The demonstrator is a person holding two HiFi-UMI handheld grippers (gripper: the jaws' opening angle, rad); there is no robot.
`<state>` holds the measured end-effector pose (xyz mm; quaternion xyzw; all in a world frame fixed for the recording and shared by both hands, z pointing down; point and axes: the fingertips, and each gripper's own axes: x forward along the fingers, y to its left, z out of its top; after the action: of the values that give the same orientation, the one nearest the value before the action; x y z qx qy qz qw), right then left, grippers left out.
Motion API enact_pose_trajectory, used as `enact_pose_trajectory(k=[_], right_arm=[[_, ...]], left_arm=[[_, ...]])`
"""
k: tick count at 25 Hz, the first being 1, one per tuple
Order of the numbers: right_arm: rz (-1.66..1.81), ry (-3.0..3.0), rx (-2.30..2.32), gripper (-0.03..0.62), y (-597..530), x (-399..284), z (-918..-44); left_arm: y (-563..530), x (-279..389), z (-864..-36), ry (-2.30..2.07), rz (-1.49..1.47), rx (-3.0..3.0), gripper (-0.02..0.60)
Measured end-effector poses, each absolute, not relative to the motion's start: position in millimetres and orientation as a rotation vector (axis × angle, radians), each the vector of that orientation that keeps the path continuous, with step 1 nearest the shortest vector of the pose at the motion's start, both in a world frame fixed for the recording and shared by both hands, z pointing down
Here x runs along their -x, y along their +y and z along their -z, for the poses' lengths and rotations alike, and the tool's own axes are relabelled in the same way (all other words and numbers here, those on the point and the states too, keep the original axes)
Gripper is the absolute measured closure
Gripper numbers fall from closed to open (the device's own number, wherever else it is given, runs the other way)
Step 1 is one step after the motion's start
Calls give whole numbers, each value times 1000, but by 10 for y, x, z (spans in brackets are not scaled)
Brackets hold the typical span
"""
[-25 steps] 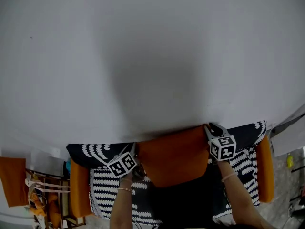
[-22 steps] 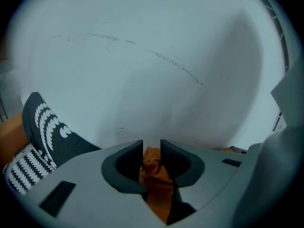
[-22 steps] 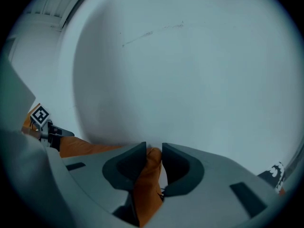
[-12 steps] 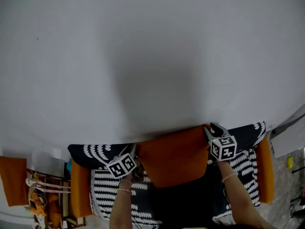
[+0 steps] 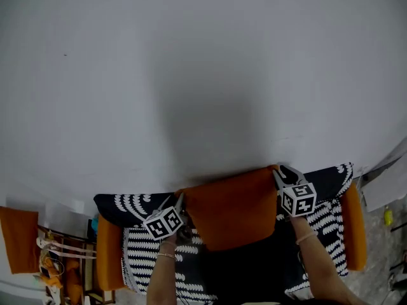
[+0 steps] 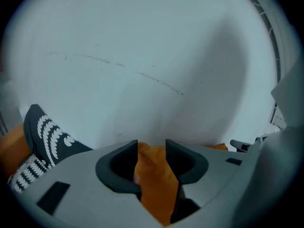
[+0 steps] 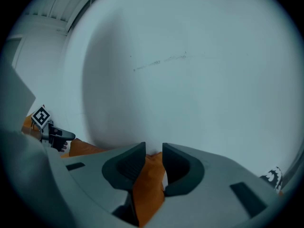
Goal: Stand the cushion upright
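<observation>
An orange cushion (image 5: 232,211) stands upright on the sofa seat and leans against the white wall (image 5: 203,75). My left gripper (image 5: 180,199) is at its top left corner. In the left gripper view the jaws (image 6: 152,148) have just been opening, and the orange fabric (image 6: 154,186) lies puffed between the pads. My right gripper (image 5: 280,171) is at the top right corner. Its jaws (image 7: 154,153) have just been closing a little, and they pinch a narrow fold of the cushion (image 7: 148,191).
The sofa (image 5: 137,250) has a black-and-white patterned cover and orange arms at the left (image 5: 108,253) and right (image 5: 353,227). It backs onto the wall. A cluttered shelf (image 5: 54,265) stands at the far left. The left gripper's marker cube (image 7: 40,117) shows in the right gripper view.
Both grippers stay at the cushion's top corners and the cushion keeps its upright pose. The whole head view has drifted slightly.
</observation>
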<state>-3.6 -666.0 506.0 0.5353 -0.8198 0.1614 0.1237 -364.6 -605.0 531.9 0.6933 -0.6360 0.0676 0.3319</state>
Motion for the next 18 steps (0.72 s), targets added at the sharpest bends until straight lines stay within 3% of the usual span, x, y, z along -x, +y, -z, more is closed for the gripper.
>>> enact_pose_trajectory(k=[18], right_arm=[[-384,-2528,-1485,511,-5991,277,-4551]], left_arm=[[-5479,3424,-4758,-1697,-204,-1948,419]])
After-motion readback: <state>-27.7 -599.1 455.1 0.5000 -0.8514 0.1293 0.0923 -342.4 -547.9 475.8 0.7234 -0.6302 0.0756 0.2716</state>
